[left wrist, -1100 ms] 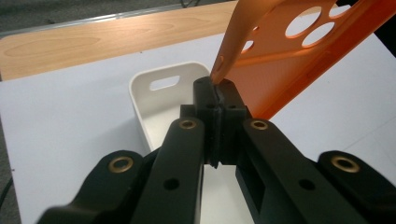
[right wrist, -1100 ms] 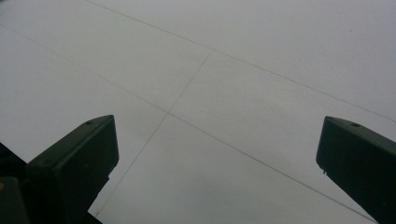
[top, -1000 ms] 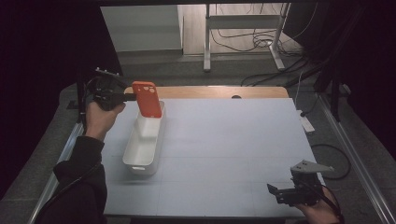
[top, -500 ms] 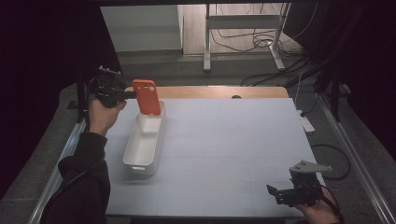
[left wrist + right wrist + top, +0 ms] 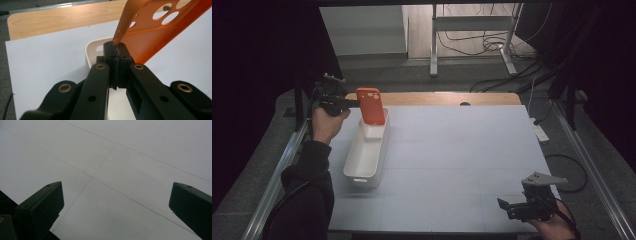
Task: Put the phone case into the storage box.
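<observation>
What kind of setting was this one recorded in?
Probably a lab or workshop recording station, not a home: a table under white sheeting, dark curtains at both sides, and loose cables on the floor by a metal stand behind.

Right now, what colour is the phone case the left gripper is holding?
Orange. The phone case pinched by the left gripper shows best in the left gripper view.
</observation>
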